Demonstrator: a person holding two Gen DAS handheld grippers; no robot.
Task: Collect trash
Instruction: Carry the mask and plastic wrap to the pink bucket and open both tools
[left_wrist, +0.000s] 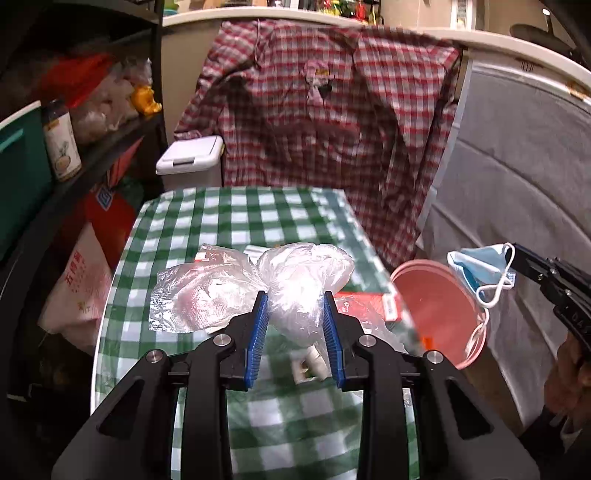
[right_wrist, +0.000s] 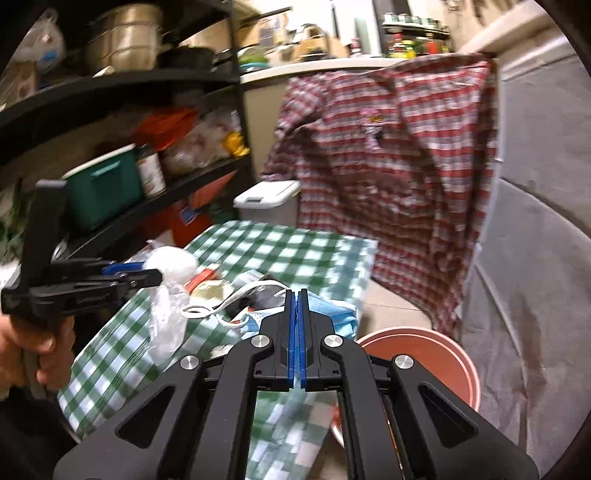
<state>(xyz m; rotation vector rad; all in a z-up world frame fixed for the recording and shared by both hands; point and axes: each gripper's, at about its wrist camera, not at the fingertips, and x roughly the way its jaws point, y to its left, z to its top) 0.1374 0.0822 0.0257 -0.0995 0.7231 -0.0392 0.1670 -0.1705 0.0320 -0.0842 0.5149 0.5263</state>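
Note:
My left gripper (left_wrist: 295, 295) is shut on a crumpled clear plastic bag (left_wrist: 306, 266), held a little above the green-checked table (left_wrist: 240, 214). More clear plastic (left_wrist: 199, 291) spreads to its left; I cannot tell whether it is the same bag. My right gripper (right_wrist: 297, 295) is shut on a blue face mask (right_wrist: 332, 314) whose white straps (right_wrist: 221, 310) dangle. A pink bucket (right_wrist: 443, 350) stands on the floor just past the table's corner, below the mask. In the left wrist view the mask (left_wrist: 480, 266) hangs over the bucket (left_wrist: 436, 306). The right wrist view shows the left gripper (right_wrist: 155, 275) with its bag (right_wrist: 173, 264).
A red box (left_wrist: 369, 306), a small white piece (left_wrist: 310, 363) and other litter (right_wrist: 214, 291) lie on the table. Behind it stand a white lidded bin (left_wrist: 190, 155) and a hanging red plaid shirt (left_wrist: 325, 122). Dark shelves (left_wrist: 110, 140) crowd the left; a grey cover (left_wrist: 517, 184) fills the right.

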